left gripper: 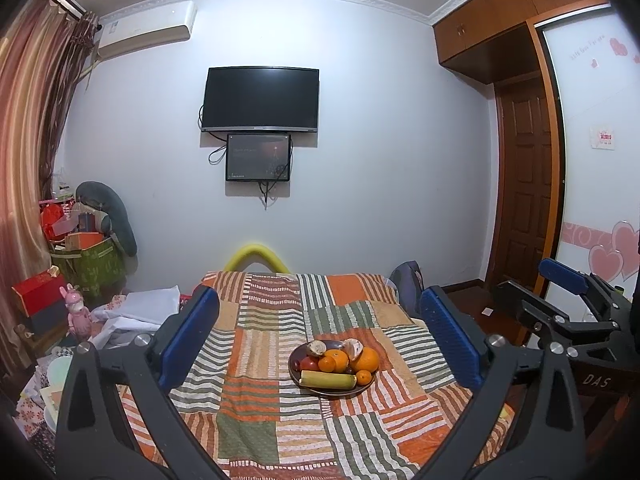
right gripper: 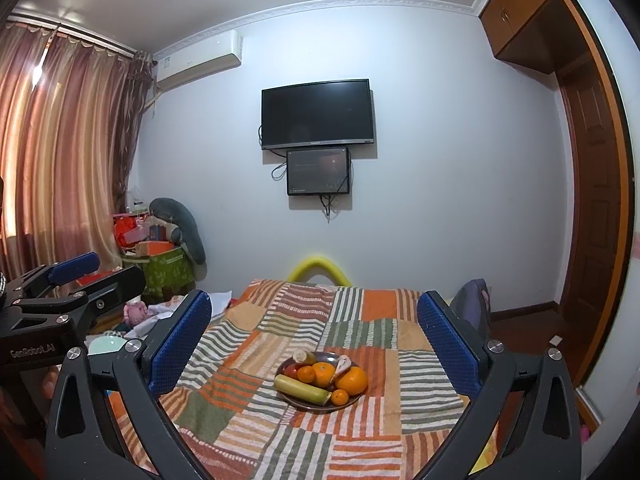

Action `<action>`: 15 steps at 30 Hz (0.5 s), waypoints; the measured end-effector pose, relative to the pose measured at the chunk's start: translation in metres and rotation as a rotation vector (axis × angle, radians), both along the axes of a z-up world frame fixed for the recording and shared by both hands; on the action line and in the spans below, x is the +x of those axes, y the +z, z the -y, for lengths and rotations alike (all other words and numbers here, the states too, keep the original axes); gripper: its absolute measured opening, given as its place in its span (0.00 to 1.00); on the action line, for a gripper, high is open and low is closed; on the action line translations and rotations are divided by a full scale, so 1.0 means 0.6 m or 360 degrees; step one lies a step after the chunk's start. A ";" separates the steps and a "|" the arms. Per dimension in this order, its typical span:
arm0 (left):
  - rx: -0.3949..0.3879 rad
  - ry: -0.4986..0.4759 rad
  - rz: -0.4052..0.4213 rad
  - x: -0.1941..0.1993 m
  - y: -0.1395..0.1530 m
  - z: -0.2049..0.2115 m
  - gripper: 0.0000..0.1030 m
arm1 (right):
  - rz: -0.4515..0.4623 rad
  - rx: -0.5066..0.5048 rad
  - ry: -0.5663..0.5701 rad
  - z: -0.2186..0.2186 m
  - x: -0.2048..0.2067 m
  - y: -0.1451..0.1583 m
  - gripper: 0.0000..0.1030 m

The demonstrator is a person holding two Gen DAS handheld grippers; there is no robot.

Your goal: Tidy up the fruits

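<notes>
A dark round plate of fruit sits on the patchwork cloth. It holds several oranges, a yellow-green banana piece, a red fruit and peeled pieces. My left gripper is open and empty, held back from the plate. My right gripper is open and empty too, also short of the plate. The right gripper shows at the right edge of the left wrist view, and the left gripper at the left edge of the right wrist view.
The patchwork-covered table stands before a white wall with a TV. Boxes, a pink figurine and clutter lie to the left. A wooden door and wardrobe are on the right.
</notes>
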State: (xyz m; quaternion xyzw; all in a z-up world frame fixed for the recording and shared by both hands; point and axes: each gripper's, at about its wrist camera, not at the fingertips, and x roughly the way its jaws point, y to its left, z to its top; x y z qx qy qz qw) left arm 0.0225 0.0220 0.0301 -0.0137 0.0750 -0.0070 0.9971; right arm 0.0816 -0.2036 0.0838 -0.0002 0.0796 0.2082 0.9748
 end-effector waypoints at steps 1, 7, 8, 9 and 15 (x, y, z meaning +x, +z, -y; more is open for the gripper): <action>0.0000 -0.0001 -0.0001 0.000 -0.001 0.001 0.99 | -0.0001 0.0000 0.0000 0.001 0.000 0.000 1.00; -0.0005 -0.0004 -0.0003 0.001 -0.001 0.002 0.99 | -0.0001 0.0000 -0.0001 0.002 -0.001 0.001 1.00; -0.0003 -0.0004 -0.0002 0.002 -0.001 0.002 0.99 | -0.0001 0.0001 0.0001 0.002 -0.001 0.000 1.00; -0.0003 -0.0005 -0.0001 0.001 -0.001 0.002 0.99 | 0.0000 0.0001 0.0000 0.001 -0.001 0.000 1.00; -0.0001 -0.0015 0.0004 -0.001 0.000 0.001 1.00 | 0.0005 0.0001 0.0000 0.004 -0.003 0.002 1.00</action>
